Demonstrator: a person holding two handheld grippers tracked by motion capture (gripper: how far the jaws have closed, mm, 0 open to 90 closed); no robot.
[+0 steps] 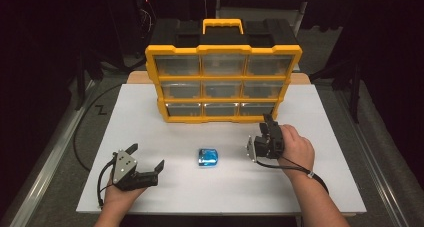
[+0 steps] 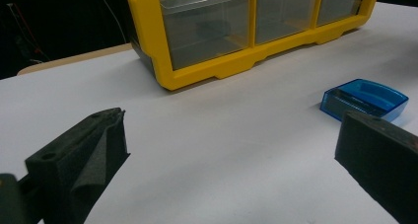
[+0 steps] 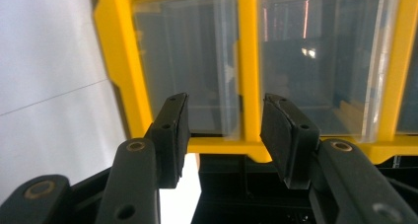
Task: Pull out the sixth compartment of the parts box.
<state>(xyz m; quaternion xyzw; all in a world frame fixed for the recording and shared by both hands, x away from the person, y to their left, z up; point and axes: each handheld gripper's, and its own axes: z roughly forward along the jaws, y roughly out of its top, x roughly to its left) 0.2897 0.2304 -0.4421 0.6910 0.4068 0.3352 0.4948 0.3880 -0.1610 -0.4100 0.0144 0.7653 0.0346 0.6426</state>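
A yellow organiser cabinet [image 1: 200, 78] with clear drawers stands upright at the back middle of the white table [image 1: 135, 117]. A small blue plastic bin [image 1: 208, 157] lies on the table in front of it, between my two grippers. My left gripper [image 1: 147, 156] rests low at the front left, open and empty; in the left gripper view the blue bin [image 2: 365, 99] lies just beyond its right jaw. My right gripper [image 1: 269, 120] is held close to the cabinet's lower right corner. Its jaws [image 3: 226, 99] stand partly apart with nothing between them, facing the yellow frame [image 3: 249, 86] between two drawers.
The cabinet has a yellow carry handle [image 1: 222, 24] on top and a black back body. A wooden board edge [image 1: 137, 77] shows behind the table. Bare table lies left of the cabinet and along the front edge. Dark floor and cables surround the table.
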